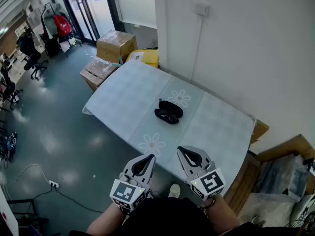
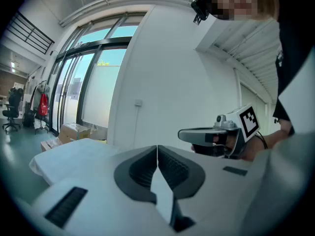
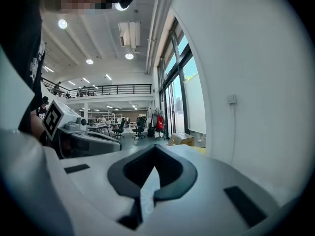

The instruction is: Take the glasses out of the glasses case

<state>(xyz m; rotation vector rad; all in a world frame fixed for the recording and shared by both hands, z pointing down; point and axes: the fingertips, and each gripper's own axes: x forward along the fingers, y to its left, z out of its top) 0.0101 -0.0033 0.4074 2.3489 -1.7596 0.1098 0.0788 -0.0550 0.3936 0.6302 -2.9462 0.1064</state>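
Both claws hang low at the near edge of the worktop [image 1: 224,129], just in front of the person holding them. The left claw [image 1: 151,157] is clenched, its tips meeting with nothing between them, and the right claw [image 1: 180,150] is clenched and empty too. Neither is near the case [image 1: 169,111], which sits well beyond them in the middle of the worktop, just beside a printed flower on the pale cloth.

By my reckoning the task has hardly begun. The case already looks open, its lid folded back on the far side and the tray lying on the near side. Something dark with two faint glints rests in the tray, most likely the glasses, though it is too small to be sure. Nothing lies on the cloth beside the case, so the reach, the grasp and the lift out are all left to do.

As for its lie, the case is flat, its long axis running from far left to near right, roughly along the worktop's length. Its open mouth faces up.
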